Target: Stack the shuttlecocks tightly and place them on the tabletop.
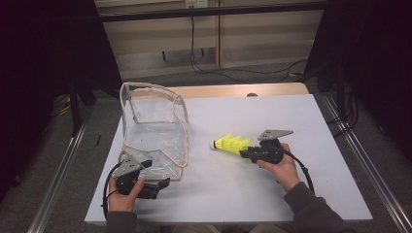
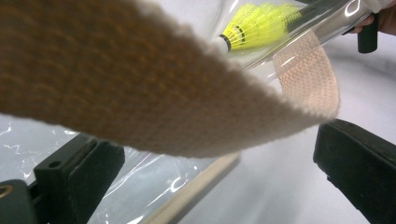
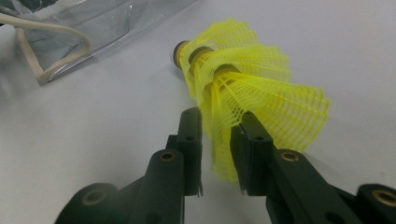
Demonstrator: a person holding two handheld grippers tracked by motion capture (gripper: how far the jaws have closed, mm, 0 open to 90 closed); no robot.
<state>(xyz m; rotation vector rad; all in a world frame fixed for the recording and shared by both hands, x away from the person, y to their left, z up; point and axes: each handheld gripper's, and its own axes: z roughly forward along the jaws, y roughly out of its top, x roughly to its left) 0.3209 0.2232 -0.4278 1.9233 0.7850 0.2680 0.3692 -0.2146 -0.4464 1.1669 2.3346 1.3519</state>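
Right hand (image 1: 284, 167) comes in from the table's (image 1: 291, 116) near edge, wrist low, holding the right gripper (image 1: 247, 152) level and pointing left. Its jaws sit narrowly apart around the skirt rim of a stack of yellow shuttlecocks (image 1: 231, 144) – whether the pads still press I can't tell. The stack lies mid-table, cork end toward the clear plastic bag (image 1: 155, 131). Left hand (image 1: 121, 196) at the near left corner holds the left gripper (image 1: 163, 184) level, jaws wide apart, the bag's beige webbing strap (image 2: 140, 93) draped across between them – not pinched.
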